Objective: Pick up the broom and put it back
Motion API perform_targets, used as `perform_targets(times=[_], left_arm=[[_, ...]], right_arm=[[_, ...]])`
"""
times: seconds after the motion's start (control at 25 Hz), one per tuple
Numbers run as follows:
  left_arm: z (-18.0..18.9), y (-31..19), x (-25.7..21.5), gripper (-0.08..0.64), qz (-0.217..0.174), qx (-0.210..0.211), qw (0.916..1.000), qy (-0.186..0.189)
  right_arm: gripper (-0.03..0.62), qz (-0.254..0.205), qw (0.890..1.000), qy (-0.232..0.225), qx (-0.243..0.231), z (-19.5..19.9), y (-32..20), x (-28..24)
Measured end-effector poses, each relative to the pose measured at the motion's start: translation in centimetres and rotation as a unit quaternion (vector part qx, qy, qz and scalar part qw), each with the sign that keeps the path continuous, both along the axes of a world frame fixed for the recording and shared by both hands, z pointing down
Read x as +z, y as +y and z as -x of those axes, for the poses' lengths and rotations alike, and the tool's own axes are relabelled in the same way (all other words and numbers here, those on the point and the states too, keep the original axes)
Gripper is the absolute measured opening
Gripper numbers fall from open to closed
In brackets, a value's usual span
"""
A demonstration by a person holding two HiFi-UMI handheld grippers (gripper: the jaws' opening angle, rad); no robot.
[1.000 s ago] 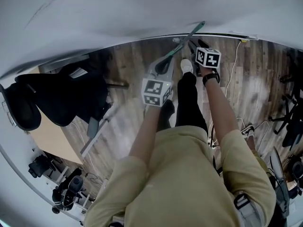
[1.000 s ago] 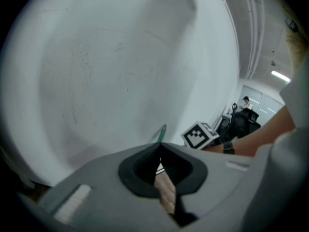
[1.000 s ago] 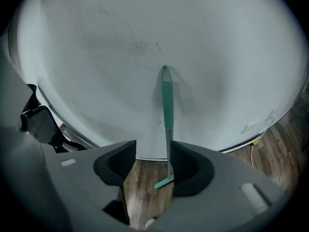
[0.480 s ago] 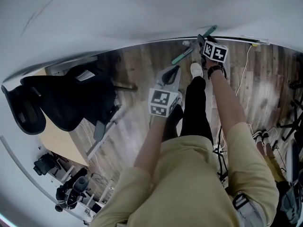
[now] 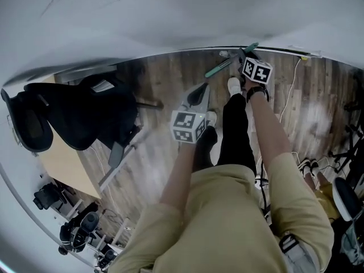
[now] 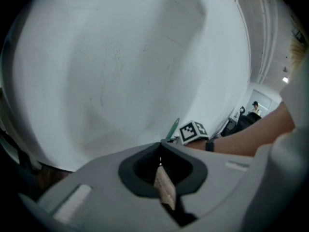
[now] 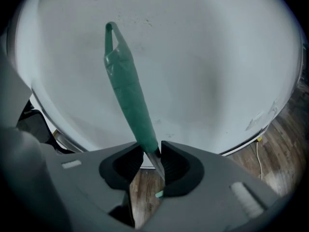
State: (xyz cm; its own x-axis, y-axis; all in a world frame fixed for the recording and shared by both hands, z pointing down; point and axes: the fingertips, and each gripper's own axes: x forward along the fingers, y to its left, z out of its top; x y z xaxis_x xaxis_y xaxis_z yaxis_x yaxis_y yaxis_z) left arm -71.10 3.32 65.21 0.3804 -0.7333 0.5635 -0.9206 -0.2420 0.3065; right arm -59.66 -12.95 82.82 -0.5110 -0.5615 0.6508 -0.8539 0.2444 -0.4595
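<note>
The broom's green handle [image 7: 128,91] slants up in front of the white wall, with its metal shaft [image 7: 158,167] running down between the jaws. My right gripper [image 7: 152,153] is closing on it, and both pads touch the lower end of the green grip. From the head view the broom handle [image 5: 219,68] slopes over the wooden floor near the baseboard, with the right gripper [image 5: 243,56] at its upper part. My left gripper [image 5: 196,92] hangs apart to the left, shut and holding nothing. In its own view the left gripper [image 6: 161,151] shows a tan strip at the seam. The broom's head is hidden.
A black office chair [image 5: 85,115] and a wooden desk [image 5: 60,164] stand at the left. A white cable [image 5: 290,90] runs across the floor on the right beside a black chair base [image 5: 352,135]. The person's shoes [image 5: 233,85] are just below the handle. The white wall [image 5: 170,16] is close ahead.
The right gripper has sunk a little along the green handle and its jaws have narrowed onto it. The left gripper has drifted sideways, still shut.
</note>
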Motion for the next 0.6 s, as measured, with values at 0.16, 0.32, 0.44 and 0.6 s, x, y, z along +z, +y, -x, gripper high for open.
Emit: perform_targets(times=[0.16,0.32,0.44,0.6], left_arm=[[0.4,0.6,-1.0,0.003,-0.005,-0.009,0.9998,0.015],[-0.7,1.9,-2.2,0.003,-0.009,0.013,0.9996,0.023],[-1.2,3.0,-3.6,0.005,-0.019,0.03,0.999,0.027],[-0.4,4.0,-6.8,0.003,-0.037,0.037,0.998,0.037]], right_arm=[[0.117,-0.004,0.999,0.017,-0.038,1.2,4.5,-1.5],[0.117,-0.024,0.994,0.053,-0.092,1.1,9.4,-4.4],[0.117,-0.053,0.993,0.058,-0.094,0.6,11.5,-7.9],[0.12,-0.084,0.994,0.045,-0.047,0.3,13.4,-14.0]])
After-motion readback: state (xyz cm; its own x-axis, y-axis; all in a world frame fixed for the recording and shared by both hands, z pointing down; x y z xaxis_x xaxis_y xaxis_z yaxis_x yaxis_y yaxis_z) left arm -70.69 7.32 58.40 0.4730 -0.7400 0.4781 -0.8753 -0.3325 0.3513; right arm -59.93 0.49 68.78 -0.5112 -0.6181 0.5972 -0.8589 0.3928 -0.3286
